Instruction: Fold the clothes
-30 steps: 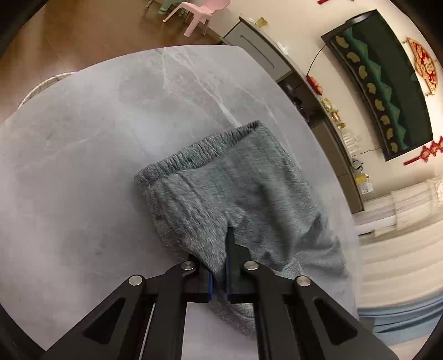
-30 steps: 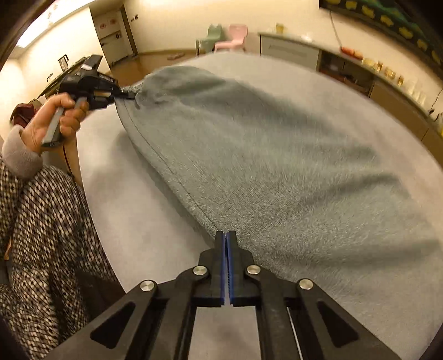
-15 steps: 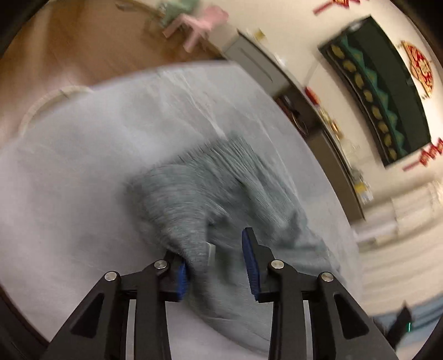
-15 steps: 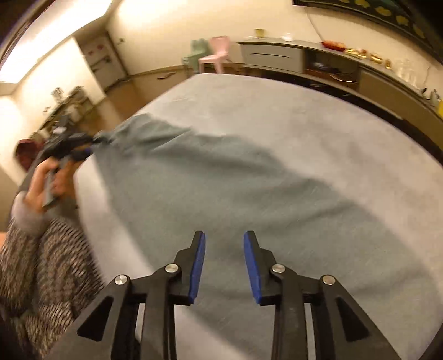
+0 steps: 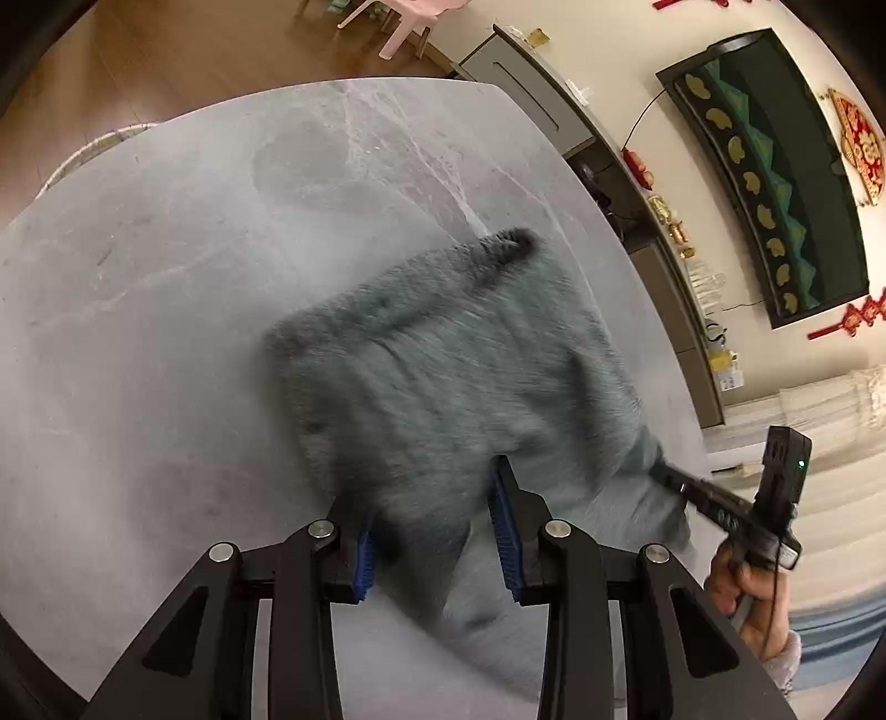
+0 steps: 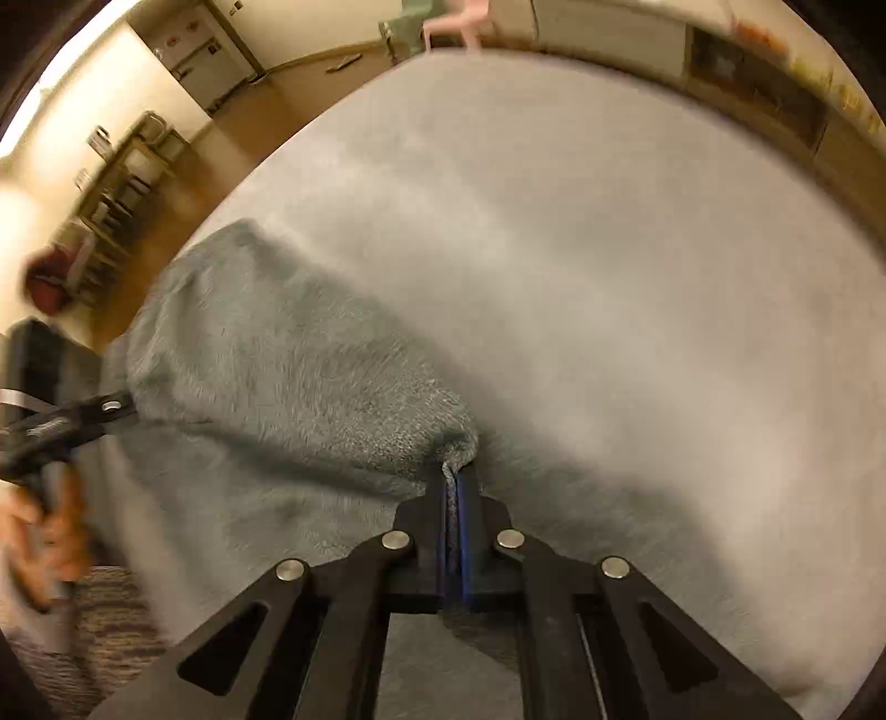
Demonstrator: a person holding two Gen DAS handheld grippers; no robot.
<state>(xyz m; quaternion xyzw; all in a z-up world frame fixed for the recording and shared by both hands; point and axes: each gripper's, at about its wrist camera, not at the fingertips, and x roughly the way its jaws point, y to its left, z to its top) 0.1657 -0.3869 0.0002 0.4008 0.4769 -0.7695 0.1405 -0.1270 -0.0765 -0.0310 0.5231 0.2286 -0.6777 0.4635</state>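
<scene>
A pair of grey knit trousers (image 5: pixel 454 382) lies on the grey marble table (image 5: pixel 166 249), waistband at the far end, blurred by motion. My left gripper (image 5: pixel 434 509) is open, its blue pads either side of the near cloth edge without pinching it. My right gripper (image 6: pixel 457 493) is shut on a fold of the grey trousers (image 6: pixel 288 382) and holds it lifted over the lower layer. The right gripper also shows in the left wrist view (image 5: pixel 673 479) at the garment's right edge. The left gripper shows in the right wrist view (image 6: pixel 119 410) at the garment's left side.
The table's near edge runs close under both grippers. A long sideboard (image 5: pixel 637 183) with small items stands beyond the table's far right side. Pink and green children's chairs (image 5: pixel 410 16) stand on the wooden floor. A white hoop (image 5: pixel 88 149) sits past the table's left edge.
Both grippers let go half a second ago. The right one has since shut on a fold of the trousers at their right edge; the left one stays open, now lower over the cloth.
</scene>
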